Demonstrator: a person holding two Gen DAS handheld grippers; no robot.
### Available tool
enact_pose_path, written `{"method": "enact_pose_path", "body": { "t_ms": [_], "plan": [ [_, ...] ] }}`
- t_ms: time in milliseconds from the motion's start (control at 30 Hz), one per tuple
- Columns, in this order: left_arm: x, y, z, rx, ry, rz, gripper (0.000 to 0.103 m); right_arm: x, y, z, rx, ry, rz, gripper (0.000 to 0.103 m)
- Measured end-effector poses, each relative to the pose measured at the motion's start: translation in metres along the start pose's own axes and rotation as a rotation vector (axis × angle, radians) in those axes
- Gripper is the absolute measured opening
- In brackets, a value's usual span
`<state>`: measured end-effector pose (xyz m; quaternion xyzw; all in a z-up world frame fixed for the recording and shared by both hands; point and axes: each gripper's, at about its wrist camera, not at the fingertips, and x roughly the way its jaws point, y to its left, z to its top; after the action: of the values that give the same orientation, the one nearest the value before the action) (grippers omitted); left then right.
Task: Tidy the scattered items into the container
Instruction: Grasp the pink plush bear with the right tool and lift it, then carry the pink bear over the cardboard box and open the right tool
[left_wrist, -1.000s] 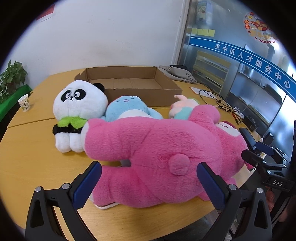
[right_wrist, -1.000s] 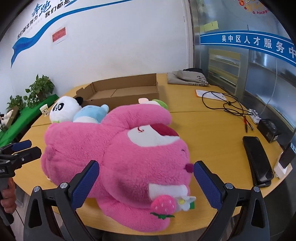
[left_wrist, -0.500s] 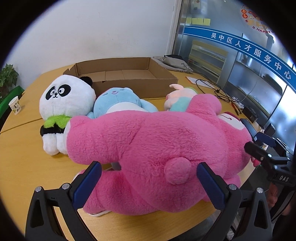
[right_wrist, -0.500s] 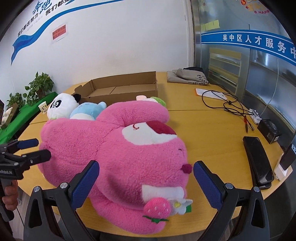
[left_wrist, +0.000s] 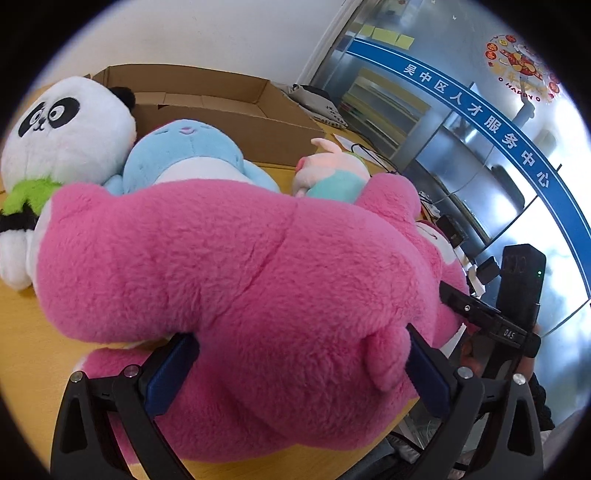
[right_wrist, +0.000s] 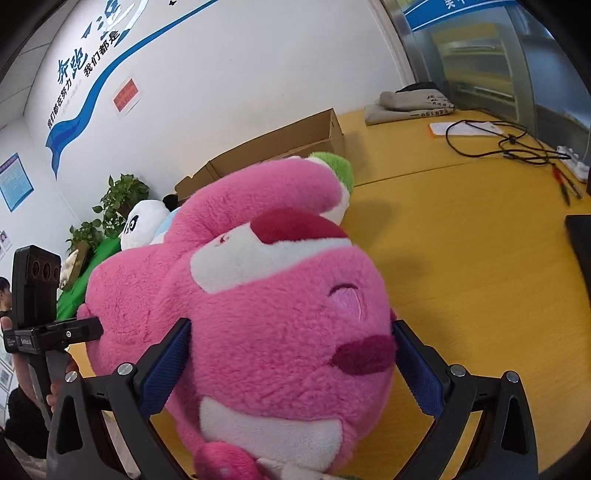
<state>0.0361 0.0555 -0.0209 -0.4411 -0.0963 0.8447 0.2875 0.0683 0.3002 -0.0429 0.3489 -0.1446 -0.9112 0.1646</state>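
Observation:
A big pink plush bear (left_wrist: 221, 266) lies on the yellow table (right_wrist: 461, 240) and fills both views. My left gripper (left_wrist: 299, 362) is open and straddles its rump, both blue pads touching the fur. My right gripper (right_wrist: 291, 354) is open around the bear's head (right_wrist: 280, 314), pads against its cheeks. Behind the bear lie a panda plush (left_wrist: 66, 133), a light blue plush (left_wrist: 188, 151) and a small pink and teal plush (left_wrist: 332, 173). The open cardboard box (left_wrist: 221, 110) stands beyond them.
Black cables (right_wrist: 498, 144), a folded grey bag (right_wrist: 413, 103) and a dark flat device (right_wrist: 580, 240) lie on the table's right side. Potted plants (right_wrist: 122, 195) stand by the wall at left. A hand holds the other gripper's handle at each view's edge.
Both grippers have pushed forward, so the pink bear now sits between the pads of each. The jaw width looks unchanged. The right view has tilted.

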Motion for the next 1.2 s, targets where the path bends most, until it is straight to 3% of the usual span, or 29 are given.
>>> {"method": "enact_pose_path", "body": {
  "t_ms": [200, 433, 567, 800, 933, 1200],
  "plan": [
    [-0.011, -0.004, -0.001, -0.014, 0.018, -0.007, 0.071, 0.002, 0.006, 0.003, -0.019, 0.025, 0.025, 0.1],
    [-0.051, -0.008, 0.001, -0.02, -0.047, -0.008, 0.065, -0.03, 0.05, 0.01, -0.124, -0.057, 0.017, 0.074],
    [-0.095, -0.011, 0.019, 0.011, -0.141, 0.018, 0.065, -0.048, 0.084, 0.031, -0.197, -0.128, 0.044, 0.073],
    [-0.149, -0.002, 0.096, 0.102, -0.299, 0.105, 0.065, -0.039, 0.137, 0.098, -0.282, -0.263, 0.117, 0.073],
    [-0.164, 0.009, 0.145, 0.132, -0.327, 0.116, 0.065, -0.027, 0.156, 0.142, -0.3, -0.325, 0.143, 0.073],
    [-0.172, 0.025, 0.251, 0.187, -0.39, 0.132, 0.065, -0.004, 0.187, 0.25, -0.372, -0.386, 0.113, 0.073]
  ]
}}
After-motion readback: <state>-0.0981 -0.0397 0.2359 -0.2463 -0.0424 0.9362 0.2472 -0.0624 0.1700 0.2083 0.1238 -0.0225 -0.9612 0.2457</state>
